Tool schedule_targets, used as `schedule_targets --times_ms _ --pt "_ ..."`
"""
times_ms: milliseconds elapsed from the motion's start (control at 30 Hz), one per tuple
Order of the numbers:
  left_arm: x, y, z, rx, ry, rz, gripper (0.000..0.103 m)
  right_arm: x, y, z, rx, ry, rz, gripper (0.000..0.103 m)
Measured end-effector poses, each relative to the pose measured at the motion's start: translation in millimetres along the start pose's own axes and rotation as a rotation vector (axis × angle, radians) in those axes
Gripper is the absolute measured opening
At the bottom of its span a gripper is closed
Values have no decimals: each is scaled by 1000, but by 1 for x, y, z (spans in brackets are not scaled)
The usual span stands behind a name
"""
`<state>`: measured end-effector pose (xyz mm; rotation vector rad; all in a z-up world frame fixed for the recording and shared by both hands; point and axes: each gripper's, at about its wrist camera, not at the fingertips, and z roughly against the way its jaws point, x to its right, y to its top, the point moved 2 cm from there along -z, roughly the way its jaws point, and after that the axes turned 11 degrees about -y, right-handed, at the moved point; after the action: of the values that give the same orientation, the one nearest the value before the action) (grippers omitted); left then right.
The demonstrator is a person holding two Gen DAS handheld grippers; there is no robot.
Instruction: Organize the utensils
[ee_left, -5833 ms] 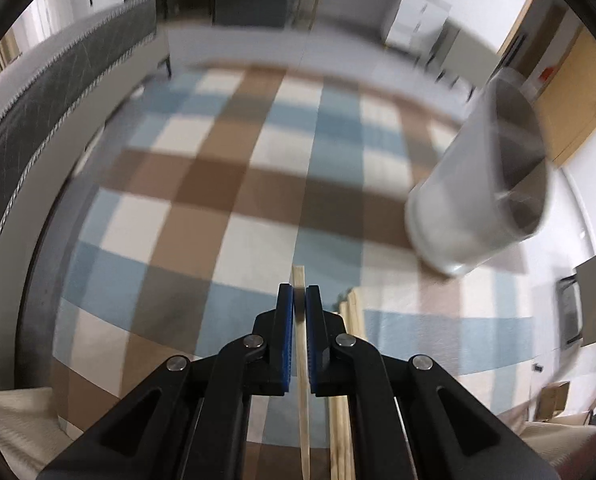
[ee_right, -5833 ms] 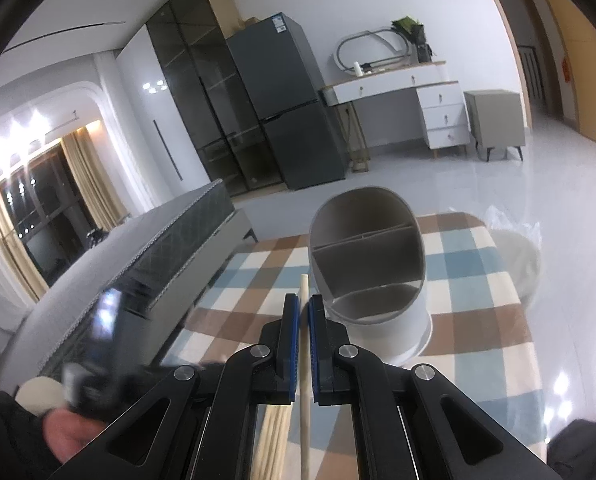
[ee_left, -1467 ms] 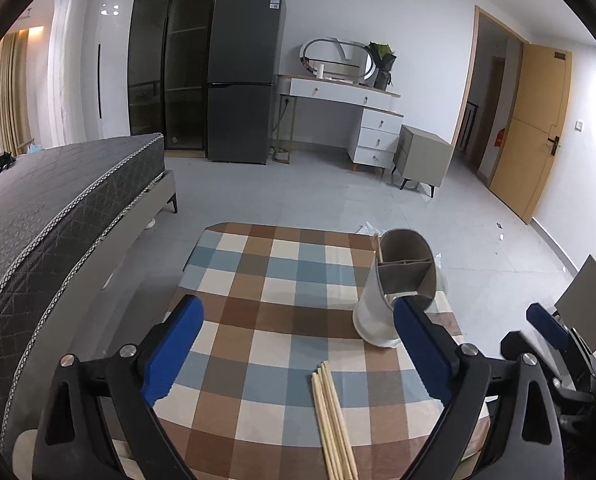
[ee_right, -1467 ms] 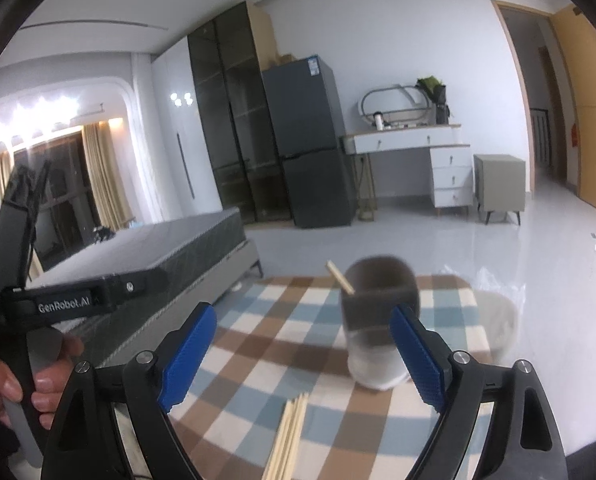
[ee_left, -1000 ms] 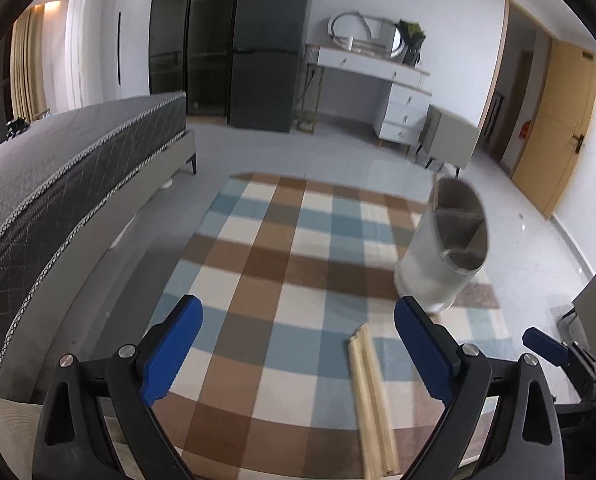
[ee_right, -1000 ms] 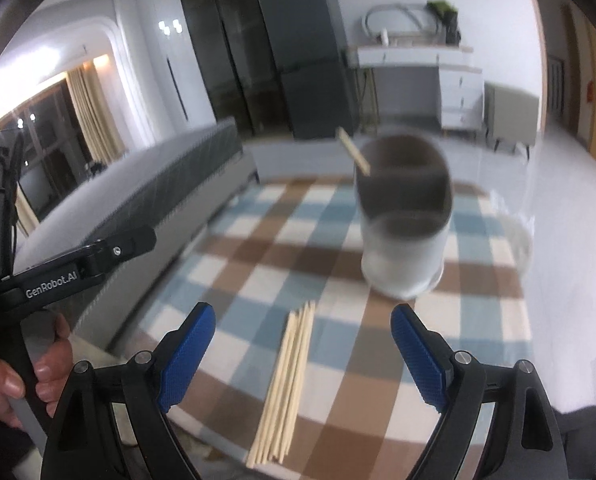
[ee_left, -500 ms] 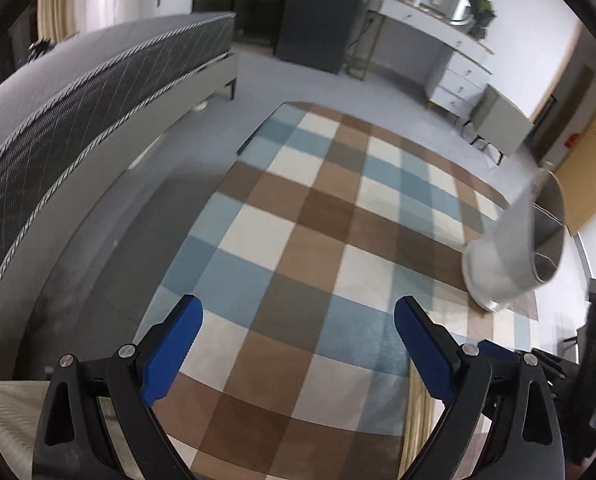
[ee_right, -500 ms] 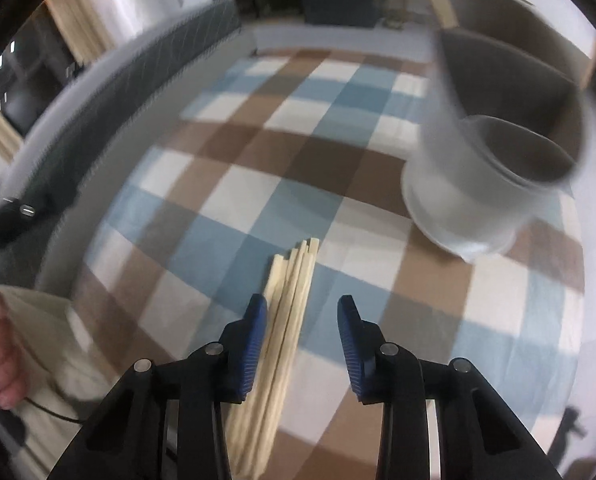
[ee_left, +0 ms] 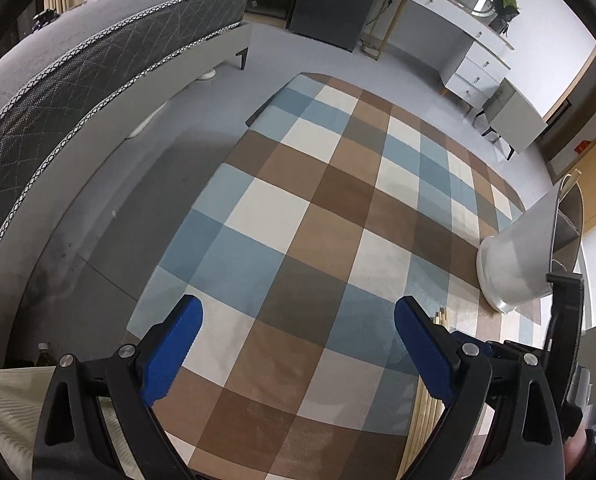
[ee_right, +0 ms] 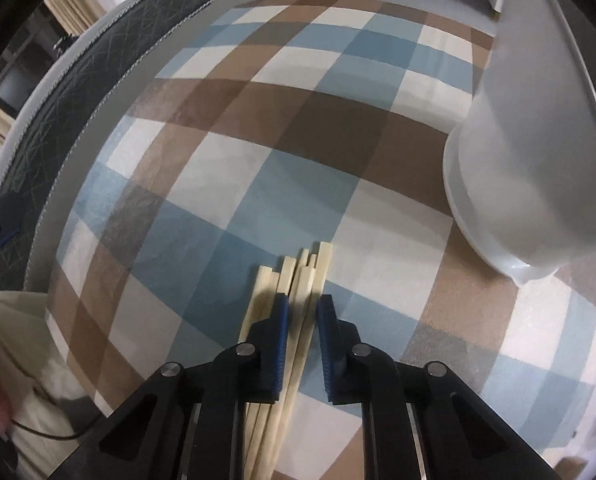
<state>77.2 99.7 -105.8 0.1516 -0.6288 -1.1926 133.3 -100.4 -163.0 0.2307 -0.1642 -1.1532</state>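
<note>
A bundle of several wooden chopsticks point(ee_right: 293, 280) lies on the checked cloth point(ee_right: 257, 128). My right gripper point(ee_right: 302, 312) is low over the bundle, its jaws narrowed around the rightmost sticks with a gap still showing beside them. A white divided utensil holder point(ee_right: 530, 168) stands to the right of the bundle; it also shows in the left wrist view point(ee_left: 526, 256) with a chopstick tip point(ee_left: 569, 179) sticking out of it. My left gripper point(ee_left: 298, 340) is wide open and empty above the cloth, left of the chopsticks point(ee_left: 424, 404).
A grey bed point(ee_left: 77, 92) runs along the left of the table. A dark fridge point(ee_left: 330, 4), a white dresser point(ee_left: 458, 48) and a side cabinet point(ee_left: 514, 120) stand at the back of the room. The right gripper's body point(ee_left: 538, 364) shows at the right.
My right gripper has dropped onto the chopstick bundle and narrowed its jaws around the rightmost sticks. My left gripper stays wide open and has tilted further down toward the cloth.
</note>
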Motion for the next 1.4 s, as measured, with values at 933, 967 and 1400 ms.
schedule_targets --times_ms 933,967,1400 --pt "47 -34 -46 -196 -40 -146 94 58 -28 104 458 88 -295 3" --pt "51 -37 -49 -208 -40 -159 94 61 -29 108 479 89 -307 3" --pt "79 -62 -80 -283 21 -274 94 86 -40 145 649 79 -348 3"
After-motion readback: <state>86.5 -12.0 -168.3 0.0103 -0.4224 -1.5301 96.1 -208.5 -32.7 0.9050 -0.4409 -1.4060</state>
